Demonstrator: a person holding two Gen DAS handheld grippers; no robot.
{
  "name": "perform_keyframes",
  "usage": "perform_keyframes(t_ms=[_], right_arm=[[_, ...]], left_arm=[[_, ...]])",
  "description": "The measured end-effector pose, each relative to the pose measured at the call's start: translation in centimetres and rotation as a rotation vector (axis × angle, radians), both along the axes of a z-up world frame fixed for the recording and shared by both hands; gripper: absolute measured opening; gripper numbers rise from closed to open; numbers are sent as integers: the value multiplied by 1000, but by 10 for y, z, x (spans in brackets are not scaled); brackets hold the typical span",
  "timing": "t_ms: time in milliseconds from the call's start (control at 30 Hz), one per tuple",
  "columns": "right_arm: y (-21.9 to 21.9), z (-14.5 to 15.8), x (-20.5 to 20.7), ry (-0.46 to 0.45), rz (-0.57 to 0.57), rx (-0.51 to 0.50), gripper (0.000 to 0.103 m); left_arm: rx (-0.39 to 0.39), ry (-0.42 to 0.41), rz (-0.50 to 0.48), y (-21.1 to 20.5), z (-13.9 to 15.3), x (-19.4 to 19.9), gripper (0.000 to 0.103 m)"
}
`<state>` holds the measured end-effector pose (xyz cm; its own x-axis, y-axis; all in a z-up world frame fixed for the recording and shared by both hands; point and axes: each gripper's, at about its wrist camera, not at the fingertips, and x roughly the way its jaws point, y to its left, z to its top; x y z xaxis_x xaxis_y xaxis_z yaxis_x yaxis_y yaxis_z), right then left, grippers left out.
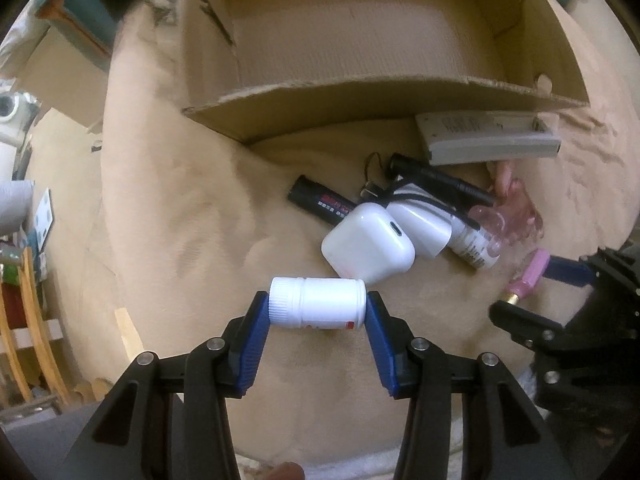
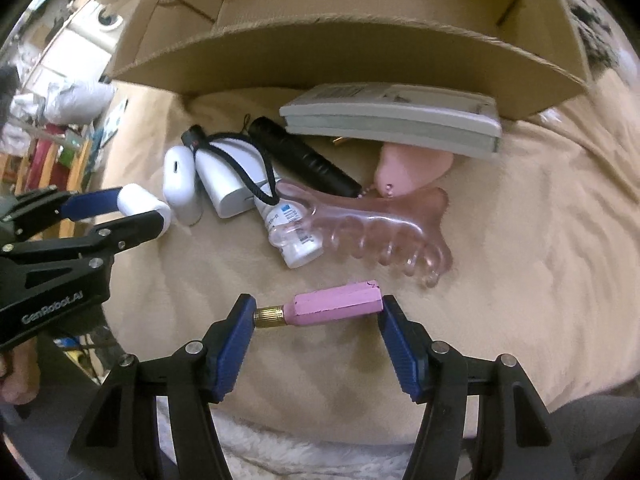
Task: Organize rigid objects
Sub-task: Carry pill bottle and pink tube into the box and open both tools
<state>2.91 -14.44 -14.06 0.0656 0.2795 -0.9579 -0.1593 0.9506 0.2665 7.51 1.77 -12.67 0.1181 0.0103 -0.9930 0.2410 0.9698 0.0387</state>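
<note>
My left gripper [image 1: 317,305] is shut on a white screw-cap bottle [image 1: 320,300], held sideways by its ends. It also shows in the right wrist view [image 2: 140,204]. My right gripper [image 2: 318,312] is shut on a pink block with a brass tip [image 2: 336,304], held end to end. An open cardboard box [image 1: 360,92] stands behind; it shows in the right wrist view too [image 2: 340,56]. Between lie a white earbud case [image 1: 368,246], a black marker [image 1: 320,200], a black flashlight [image 2: 304,156], a small white tube [image 2: 294,236], a pink comb [image 2: 372,228] and a grey remote [image 2: 392,120].
Everything lies on a tan plush blanket [image 2: 520,240]. A second white case [image 2: 228,176] with a black cord lies beside the earbud case. A pink heart-shaped piece [image 2: 412,168] lies under the remote. Shelves and clutter stand at the far left [image 1: 24,280].
</note>
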Motion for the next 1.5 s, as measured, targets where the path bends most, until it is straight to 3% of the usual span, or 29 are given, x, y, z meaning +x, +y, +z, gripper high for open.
perform_keyframes(t_ms=[200,367,800,1033,1233,1333,1500], right_arm=[[-29,33,-2,-52,-72,72,66],[-46,65,-1,-154,-83,90,66],[-73,114,56,-347,-116,93,66],[-59,115,103,-402,-93,50,66],[-64,82,120,-341,-115,21,66],[-67,76,119,-312,-134,56,66],[-61,68,121,-296,-116,22,66]], left_arm=[[-58,-127,7,1,49,-10,44],[-74,-256,15,-7,81,-8,44],[-116,-354,118,-4,114,44,43],[-108,-383,80,-28,107,78,43],[-91,-364,91,-36,79,93,43],[-85,-339,101,-36,63,95,43],[-48,-339,90,-38,48,96,43]])
